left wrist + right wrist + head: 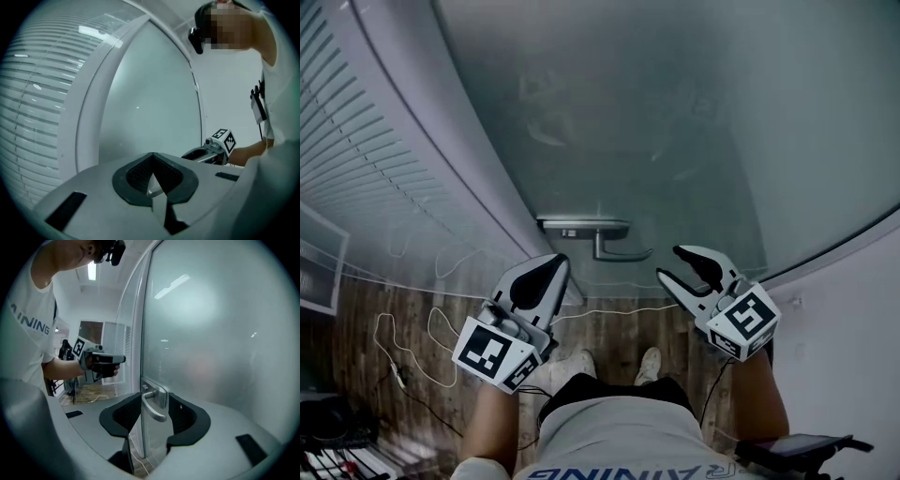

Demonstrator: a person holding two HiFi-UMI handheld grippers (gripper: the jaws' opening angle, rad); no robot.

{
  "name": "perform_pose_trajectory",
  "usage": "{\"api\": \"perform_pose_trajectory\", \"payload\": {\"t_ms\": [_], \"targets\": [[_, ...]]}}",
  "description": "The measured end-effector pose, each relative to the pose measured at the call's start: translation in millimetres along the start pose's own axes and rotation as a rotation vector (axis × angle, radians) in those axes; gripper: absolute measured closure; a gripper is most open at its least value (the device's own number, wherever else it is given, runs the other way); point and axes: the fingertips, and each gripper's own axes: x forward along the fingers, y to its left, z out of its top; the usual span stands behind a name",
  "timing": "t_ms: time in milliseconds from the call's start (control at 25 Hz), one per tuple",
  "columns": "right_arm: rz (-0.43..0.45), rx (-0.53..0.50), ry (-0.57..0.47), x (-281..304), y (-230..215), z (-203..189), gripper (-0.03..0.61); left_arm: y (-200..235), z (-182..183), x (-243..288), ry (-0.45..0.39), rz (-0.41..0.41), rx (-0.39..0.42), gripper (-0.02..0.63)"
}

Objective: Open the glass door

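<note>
Glass door and lever handle: both grippers held close in front, nothing gripped.

The right gripper is seen with its jaws spread wide. In the right gripper view the handle is framed between them, with clear gaps to both pads; in the head view this gripper is placed just right of the lever's free end. The left gripper is seen with jaws closed together and empty, below and left of the handle near the white door frame. The handle is mounted at the frosted pane's left edge.
</note>
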Motion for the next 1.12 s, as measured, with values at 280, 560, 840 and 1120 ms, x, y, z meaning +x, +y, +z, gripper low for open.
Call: {"api": "perform_pose_trajectory", "payload": {"t_ms": [280, 560, 840, 1120], "targets": [[0.052, -0.13, 0.187, 27.0, -4.9, -27.9, 0.405, -6.7, -3.9, -4.1, 0.024, 0.06, -0.001, 0.62], [0.073, -0.163, 0.325, 48.5, -0.8, -57.4, 0.411, 1.4, -12.1, -10.9, 0.043, 0.087, -0.02, 0.62], [0.065, -0.175, 0.334, 52.3, -2.8, -58.9, 0.46, 5.7, -18.9, -13.1, 0.047, 0.099, -0.033, 0.62], [0.069, -0.123, 0.333, 64.2, -3.7, -78.2, 0.462, 6.8, -16.8, -11.4, 0.038, 0.103, -0.037, 0.62]]}}
